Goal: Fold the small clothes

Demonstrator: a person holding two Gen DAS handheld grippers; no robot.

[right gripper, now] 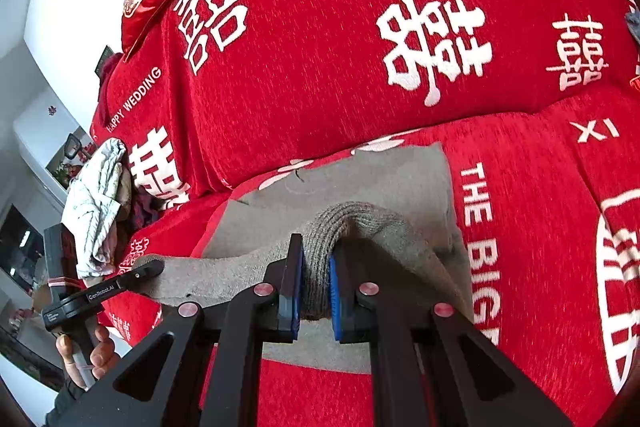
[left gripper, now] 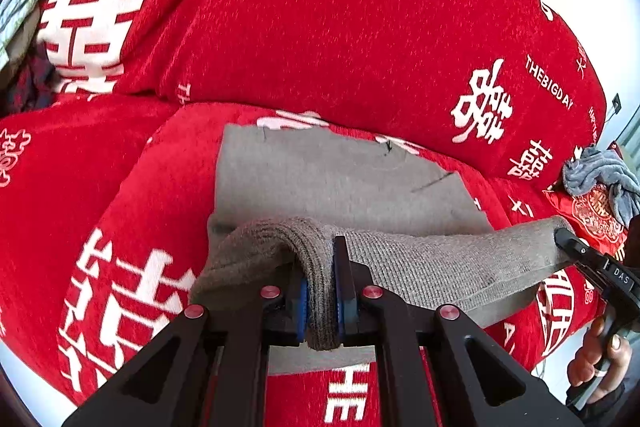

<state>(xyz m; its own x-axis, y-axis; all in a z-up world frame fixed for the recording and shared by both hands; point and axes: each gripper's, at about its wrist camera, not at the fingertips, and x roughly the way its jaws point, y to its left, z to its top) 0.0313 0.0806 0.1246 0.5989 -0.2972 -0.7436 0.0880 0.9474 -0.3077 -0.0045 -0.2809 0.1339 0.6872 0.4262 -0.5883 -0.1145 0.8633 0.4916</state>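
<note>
A grey knitted garment (left gripper: 344, 183) lies on the red sofa seat, its near ribbed hem lifted off the cushion. My left gripper (left gripper: 320, 301) is shut on the hem's left corner, a bunched fold of grey knit pinched between its blue pads. My right gripper (right gripper: 314, 291) is shut on the hem's other corner (right gripper: 320, 267) in the same way. The hem hangs stretched between the two. In the left wrist view the right gripper (left gripper: 568, 241) shows at the far right with grey cloth in it. In the right wrist view the left gripper (right gripper: 150, 269) shows at lower left.
The red sofa cover (left gripper: 312, 39) with white characters drapes the backrest and seat. Pale and dark clothes (right gripper: 100, 211) are heaped at the sofa's left end. A grey-blue cloth (left gripper: 600, 175) rests on a red embroidered cushion (left gripper: 592, 219) at the right. A hand (left gripper: 600, 359) holds each gripper handle.
</note>
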